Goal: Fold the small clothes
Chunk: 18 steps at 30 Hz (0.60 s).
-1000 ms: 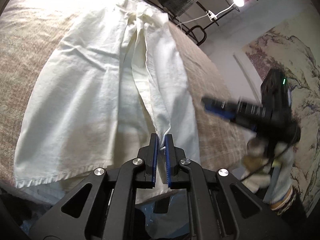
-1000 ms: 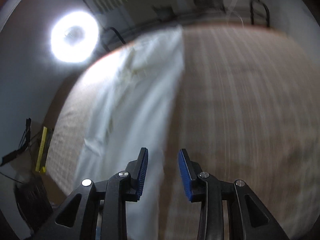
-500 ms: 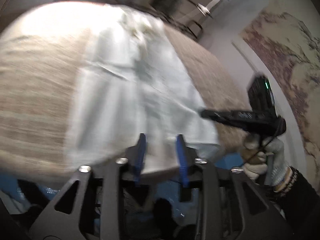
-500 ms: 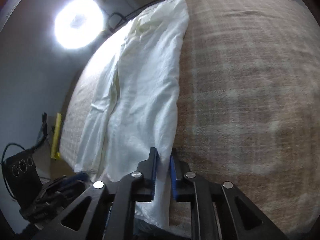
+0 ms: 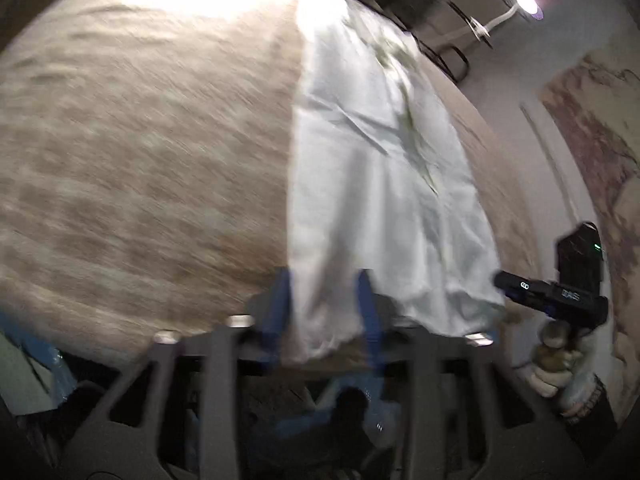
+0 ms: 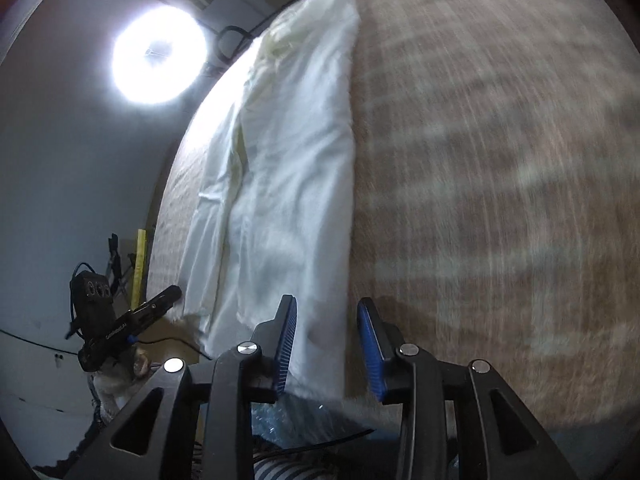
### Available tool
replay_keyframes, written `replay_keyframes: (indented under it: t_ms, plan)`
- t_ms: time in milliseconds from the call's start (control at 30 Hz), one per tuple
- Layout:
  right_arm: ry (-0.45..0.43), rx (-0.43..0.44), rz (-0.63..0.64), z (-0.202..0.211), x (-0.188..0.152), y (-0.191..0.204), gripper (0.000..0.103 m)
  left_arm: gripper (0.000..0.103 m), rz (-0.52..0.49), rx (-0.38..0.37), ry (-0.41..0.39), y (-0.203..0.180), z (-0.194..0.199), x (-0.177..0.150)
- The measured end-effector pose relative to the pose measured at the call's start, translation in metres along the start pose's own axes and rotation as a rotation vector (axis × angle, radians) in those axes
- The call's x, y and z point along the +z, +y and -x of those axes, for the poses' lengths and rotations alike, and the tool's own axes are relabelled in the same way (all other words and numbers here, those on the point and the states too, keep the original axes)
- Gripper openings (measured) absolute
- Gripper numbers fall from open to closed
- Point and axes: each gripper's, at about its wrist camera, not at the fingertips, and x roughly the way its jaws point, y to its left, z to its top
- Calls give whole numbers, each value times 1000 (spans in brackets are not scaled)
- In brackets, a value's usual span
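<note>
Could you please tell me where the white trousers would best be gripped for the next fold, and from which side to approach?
Probably at the near hem of the white trousers, coming in from the table's near edge. They lie folded lengthwise in a long strip, and that hem overhangs the edge, so fingers could slip around its corners.

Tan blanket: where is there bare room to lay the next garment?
Bare tan blanket lies left of the white garment in the left wrist view, right of it in the right wrist view. Crowded: the near hem, with left gripper and right gripper.
</note>
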Motion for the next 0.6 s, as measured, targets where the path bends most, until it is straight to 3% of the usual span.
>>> replay_keyframes:
  t_ms: [33,67,100,167,300,367,467,567,600]
  plan:
    - [6,16,-7,-2,-3,-2,29,13,-12,14,-14,-3,1,-1]
    - [13,33,-3,-5,-3,0,21,6,-16,9,-17,-5,2,-1]
    - [23,45,7,-6,-4,2,12,6,-6,2,-20,-7,4,-1]
    - [17,55,42,-3,-8,9,5,3,43,-41,-36,-6,14,1]
    - [-48,161,28,14,-8,16,4,3,7,-42,-53,-11,25,-4]
    - [-41,119,47,12,-9,15,4,3,-18,-16,-28,-10,15,-7]
    - [12,43,83,-4,-12,18,10,7,27,-32,-10,0,11,-8]
    - [32,6,114,-4,-12,21,37,20,35,-58,3,2,12,-7]
    - [30,6,121,-2,-14,22,37,21,30,-58,7,3,12,-7]
